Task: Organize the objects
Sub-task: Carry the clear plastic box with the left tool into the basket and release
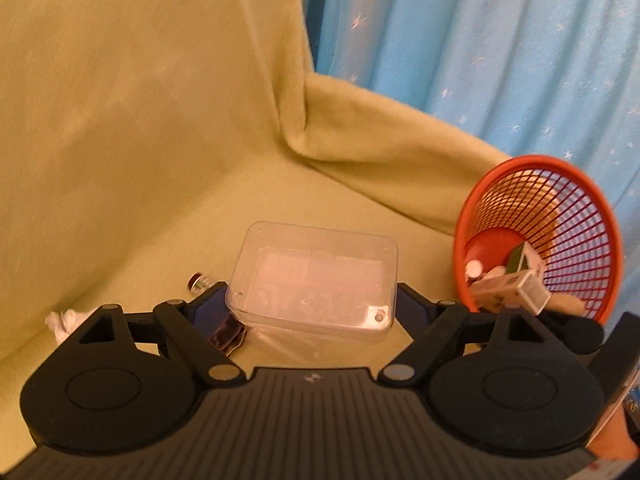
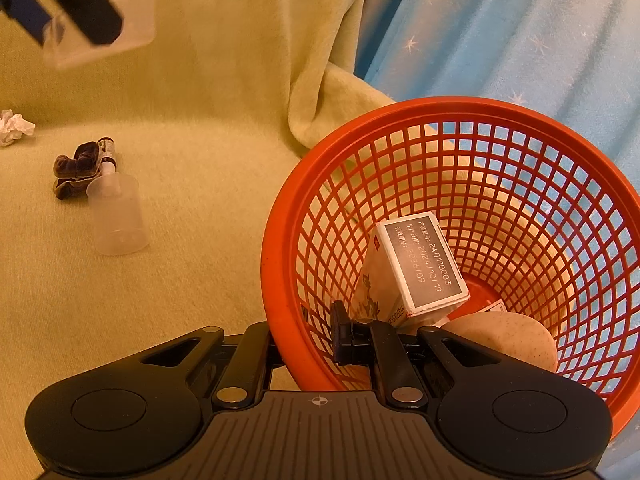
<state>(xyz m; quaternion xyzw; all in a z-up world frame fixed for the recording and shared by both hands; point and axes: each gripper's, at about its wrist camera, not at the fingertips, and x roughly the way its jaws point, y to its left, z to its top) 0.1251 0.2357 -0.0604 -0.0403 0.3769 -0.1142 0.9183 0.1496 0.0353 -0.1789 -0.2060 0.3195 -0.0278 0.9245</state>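
My left gripper (image 1: pixel 310 294) is shut on a clear plastic box (image 1: pixel 316 276), its blue pads pressed on the box's two short ends. The box hangs in the air above the blanket. In the right wrist view the left gripper (image 2: pixel 60 12) and the clear box (image 2: pixel 128 24) are blurred at the top left. My right gripper (image 2: pixel 320 344) is shut on the near wall of a red mesh basket (image 2: pixel 280 240), with one finger inside and the other outside. The basket (image 1: pixel 592 208) is tipped and holds a white carton (image 2: pixel 424 264) and a beige speckled oval (image 2: pixel 504 340).
A clear plastic bottle (image 2: pixel 118 216), a small vial (image 2: pixel 107 152), a brown cloth piece (image 2: pixel 76 168) and a crumpled tissue (image 2: pixel 14 126) lie on the yellow-green blanket (image 2: pixel 200 184). The blanket rises into a backrest behind them. A blue starred curtain (image 2: pixel 520 40) hangs at the right.
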